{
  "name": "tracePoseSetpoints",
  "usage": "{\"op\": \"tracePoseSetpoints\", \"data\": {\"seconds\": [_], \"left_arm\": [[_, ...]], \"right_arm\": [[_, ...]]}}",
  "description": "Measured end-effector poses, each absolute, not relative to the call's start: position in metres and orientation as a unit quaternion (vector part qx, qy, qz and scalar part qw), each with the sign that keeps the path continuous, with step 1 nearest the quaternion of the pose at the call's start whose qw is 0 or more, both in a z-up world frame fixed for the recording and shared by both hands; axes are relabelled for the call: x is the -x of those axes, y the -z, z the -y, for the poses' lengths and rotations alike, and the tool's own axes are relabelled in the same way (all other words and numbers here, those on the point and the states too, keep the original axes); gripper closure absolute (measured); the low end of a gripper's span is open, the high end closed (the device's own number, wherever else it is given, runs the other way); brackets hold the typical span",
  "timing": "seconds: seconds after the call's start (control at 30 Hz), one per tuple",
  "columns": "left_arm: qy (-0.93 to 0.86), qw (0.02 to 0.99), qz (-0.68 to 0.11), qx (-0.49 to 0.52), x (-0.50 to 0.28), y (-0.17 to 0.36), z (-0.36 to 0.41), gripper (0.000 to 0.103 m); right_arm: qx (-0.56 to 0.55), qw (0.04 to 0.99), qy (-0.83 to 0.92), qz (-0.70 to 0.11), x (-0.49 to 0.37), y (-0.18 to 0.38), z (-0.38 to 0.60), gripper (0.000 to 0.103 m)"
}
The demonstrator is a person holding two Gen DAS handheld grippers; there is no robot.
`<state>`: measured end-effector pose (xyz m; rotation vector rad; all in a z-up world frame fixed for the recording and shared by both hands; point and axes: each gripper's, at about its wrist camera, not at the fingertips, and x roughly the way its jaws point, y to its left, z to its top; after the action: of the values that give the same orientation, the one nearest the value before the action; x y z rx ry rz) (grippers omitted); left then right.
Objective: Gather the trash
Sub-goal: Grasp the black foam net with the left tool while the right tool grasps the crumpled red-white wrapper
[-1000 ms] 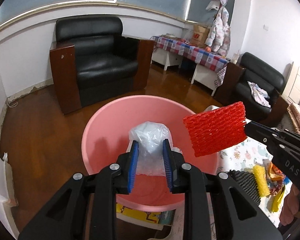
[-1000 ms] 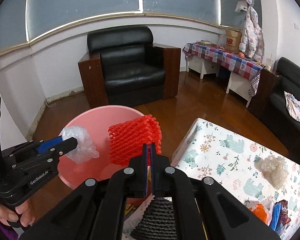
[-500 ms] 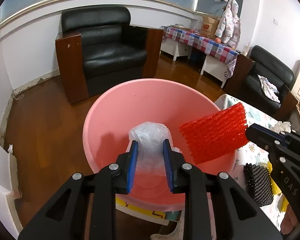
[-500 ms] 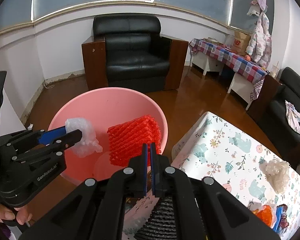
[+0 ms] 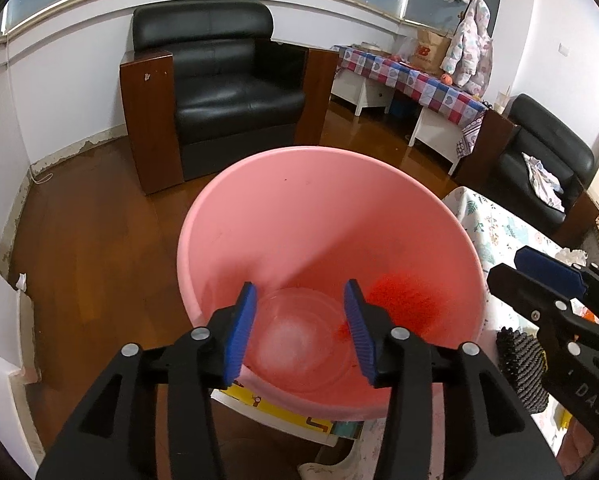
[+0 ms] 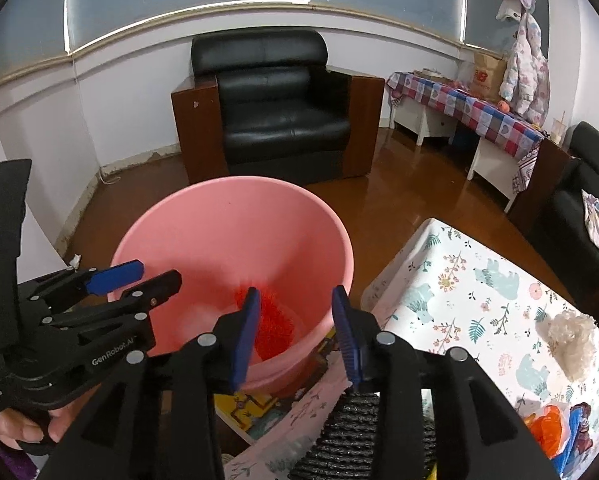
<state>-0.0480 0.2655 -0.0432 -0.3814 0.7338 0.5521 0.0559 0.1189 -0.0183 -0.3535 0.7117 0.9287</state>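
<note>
Both of your grippers hang over the pink bucket (image 5: 331, 208) with nothing in them: the left gripper (image 5: 299, 326) has just spread its jaws wide, and the clear plastic wad (image 5: 295, 340) shows between and below them as a pale blur on the bucket floor, touching neither pad. Your right gripper (image 6: 293, 330) has likewise just parted its jaws, and the red foam net (image 6: 273, 326) lies under its left pad, down inside the bucket beside the plastic. You held both well inside the rim so each piece would drop in rather than catch the edge. More trash waits on the floral tablecloth (image 6: 471, 280): a black mesh sleeve (image 6: 355, 440) just beneath your right jaws and a whitish tuft (image 6: 569, 336) further right.
</note>
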Motion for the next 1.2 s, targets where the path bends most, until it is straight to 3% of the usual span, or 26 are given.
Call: {"op": "tracePoseSetpoints", "data": {"seconds": [0.33, 0.67, 1.2], "left_arm": [[-0.239, 0.895, -0.32, 0.2, 0.061, 0.024, -0.258, 0.056], [-0.148, 0.93, -0.293, 0.162, 0.059, -0.007, -0.2, 0.056], [-0.021, 0.924, -0.365, 0.111, 0.037, 0.022, -0.118, 0.056]], "right_arm": [[0.136, 0.826, -0.438, -0.327, -0.053, 0.003, -0.091, 0.067], [0.105, 0.854, -0.398, -0.318, -0.056, -0.012, -0.009, 0.067], [0.055, 0.897, -0.292, -0.328, -0.066, -0.003, 0.132, 0.067]]}}
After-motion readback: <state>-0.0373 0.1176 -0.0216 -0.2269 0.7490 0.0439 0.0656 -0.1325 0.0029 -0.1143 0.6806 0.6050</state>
